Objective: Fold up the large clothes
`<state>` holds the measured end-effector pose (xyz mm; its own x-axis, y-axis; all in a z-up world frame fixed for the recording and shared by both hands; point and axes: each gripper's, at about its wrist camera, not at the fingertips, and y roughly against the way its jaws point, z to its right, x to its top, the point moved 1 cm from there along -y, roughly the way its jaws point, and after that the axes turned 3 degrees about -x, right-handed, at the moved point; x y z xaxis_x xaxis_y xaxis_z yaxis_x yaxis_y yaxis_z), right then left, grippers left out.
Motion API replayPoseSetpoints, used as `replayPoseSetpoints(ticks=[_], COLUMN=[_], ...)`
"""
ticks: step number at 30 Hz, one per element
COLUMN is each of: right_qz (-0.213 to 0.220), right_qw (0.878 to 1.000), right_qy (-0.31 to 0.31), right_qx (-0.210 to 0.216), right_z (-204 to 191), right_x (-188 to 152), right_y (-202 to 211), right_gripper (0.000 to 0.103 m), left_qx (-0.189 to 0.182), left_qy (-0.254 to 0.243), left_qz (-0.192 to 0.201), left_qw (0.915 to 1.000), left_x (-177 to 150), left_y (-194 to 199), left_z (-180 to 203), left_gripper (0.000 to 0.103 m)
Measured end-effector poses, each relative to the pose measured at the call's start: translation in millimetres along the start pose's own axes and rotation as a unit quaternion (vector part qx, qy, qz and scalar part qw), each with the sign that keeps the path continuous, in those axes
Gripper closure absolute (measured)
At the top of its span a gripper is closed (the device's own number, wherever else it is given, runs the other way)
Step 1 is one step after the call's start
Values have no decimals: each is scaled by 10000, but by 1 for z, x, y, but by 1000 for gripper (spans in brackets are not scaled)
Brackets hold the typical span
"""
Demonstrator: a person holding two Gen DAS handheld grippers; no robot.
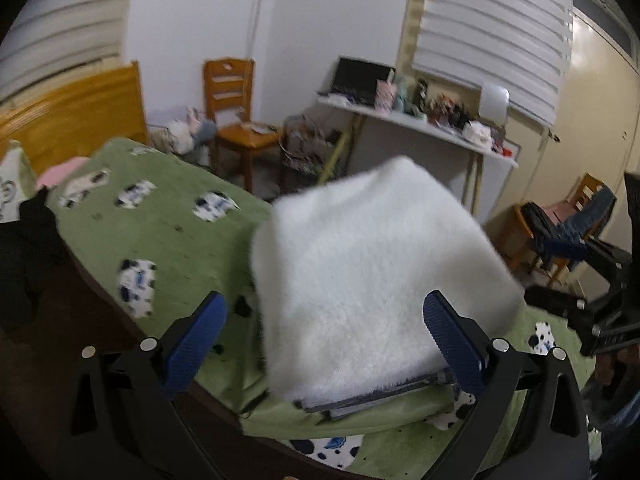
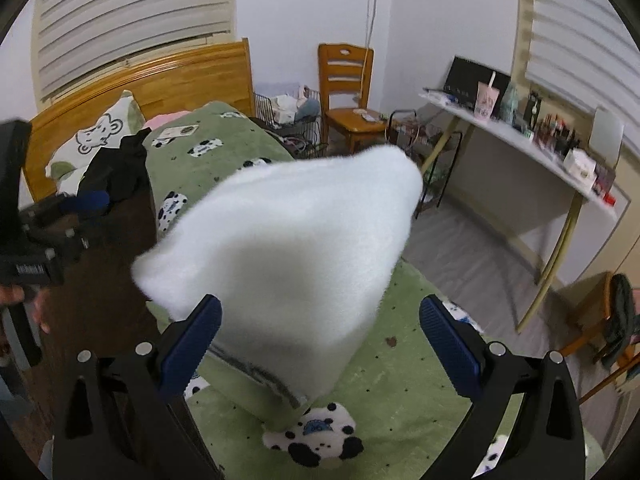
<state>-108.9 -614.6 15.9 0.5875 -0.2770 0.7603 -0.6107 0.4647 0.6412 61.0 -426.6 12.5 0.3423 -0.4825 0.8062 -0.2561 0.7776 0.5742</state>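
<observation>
A white fluffy garment (image 1: pixel 372 272) lies folded into a thick block on the green spotted blanket (image 1: pixel 168 216), near the bed's foot corner. A grey-blue lining edge (image 1: pixel 380 394) shows along its near side. My left gripper (image 1: pixel 325 308) is open, its blue pads wide apart on either side of the garment's near end, holding nothing. My right gripper (image 2: pixel 320 310) is also open, straddling the same white garment (image 2: pixel 296 248) from the other side. Each view shows the other gripper at its edge: the right gripper (image 1: pixel 600 280) and the left gripper (image 2: pixel 40 240).
Black clothes (image 2: pixel 116 168) and a printed pillow (image 2: pixel 96 136) lie near the wooden headboard (image 2: pixel 160 80). Beyond the bed stand a wooden chair (image 2: pixel 346 96), a wire basket (image 2: pixel 288 112), a cluttered white desk (image 2: pixel 520 136), and a second chair with clothes (image 1: pixel 568 220).
</observation>
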Motion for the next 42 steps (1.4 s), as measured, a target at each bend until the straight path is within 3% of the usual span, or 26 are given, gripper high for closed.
replayPoseSetpoints(ticks=[6,11,20,35,42], right_qz=[144,70,94,169,280], right_qw=[9999,9999,9997,9992,9988], right_qy=[-50,-136,-200,172,176], right_qx=[26,70,-81,-334,-374], right_z=[-21,-37,-53,-80,-79], right_x=[-20,-54,-109,-171,-175], right_y=[42,70,116,157,163], right_gripper=[5,5,5,5,5], left_qx=[443,680,522,761,736], left_qy=[-169,-190,-18,3,153], left_qz=[129,130,-84,-444,-328], left_qw=[9988,9974,9986,9961,9966], left_x=[-9,-40,-100,-180,-186], left_y=[54,94,139,165,167], left_z=[14,30,55,84,91], left_gripper=[7,7,7,7,7])
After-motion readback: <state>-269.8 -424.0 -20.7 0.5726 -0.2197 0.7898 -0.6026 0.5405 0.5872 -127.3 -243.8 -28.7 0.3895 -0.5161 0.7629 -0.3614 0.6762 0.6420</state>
